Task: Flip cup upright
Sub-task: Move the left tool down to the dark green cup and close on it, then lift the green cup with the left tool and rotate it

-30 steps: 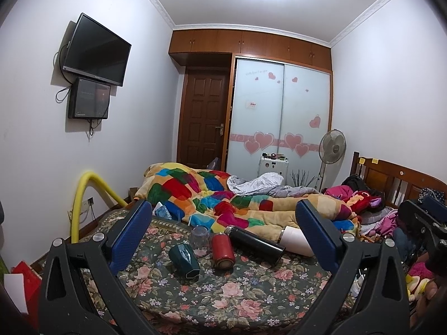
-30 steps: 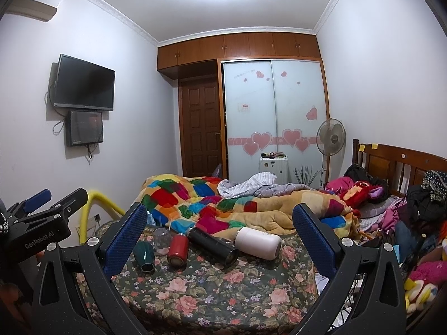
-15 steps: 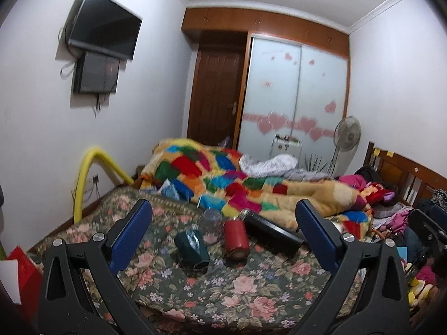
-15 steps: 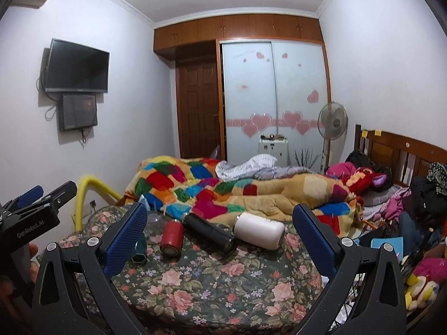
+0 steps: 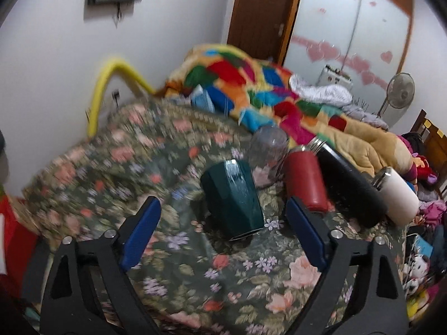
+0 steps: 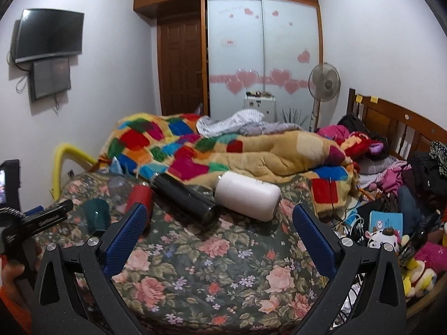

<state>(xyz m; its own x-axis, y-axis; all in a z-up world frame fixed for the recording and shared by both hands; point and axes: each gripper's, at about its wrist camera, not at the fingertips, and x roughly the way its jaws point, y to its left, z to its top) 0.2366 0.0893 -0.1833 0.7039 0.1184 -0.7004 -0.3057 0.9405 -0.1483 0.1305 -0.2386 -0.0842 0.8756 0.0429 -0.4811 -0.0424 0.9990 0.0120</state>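
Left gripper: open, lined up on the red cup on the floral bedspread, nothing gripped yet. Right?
Not quite. The left gripper is open and holds nothing, but it is lined up on the dark green cup, not the red cup, which lies beside it, off past the gripper's right finger. The left wrist view shows this on the floral bedspread.

The bedspread [image 5: 195, 273] is dark green with pink roses and small lilac flowers. On it lie a dark teal faceted cup [image 5: 233, 198], a clear glass [image 5: 268, 150], a red bottle [image 5: 306, 178], a black flask [image 5: 349, 187] and a white flask [image 5: 398, 195]. The quilt [image 6: 195, 150] is patchwork: red, blue, green, orange, tan. Both grippers' pads [image 5: 141, 230] are blue.
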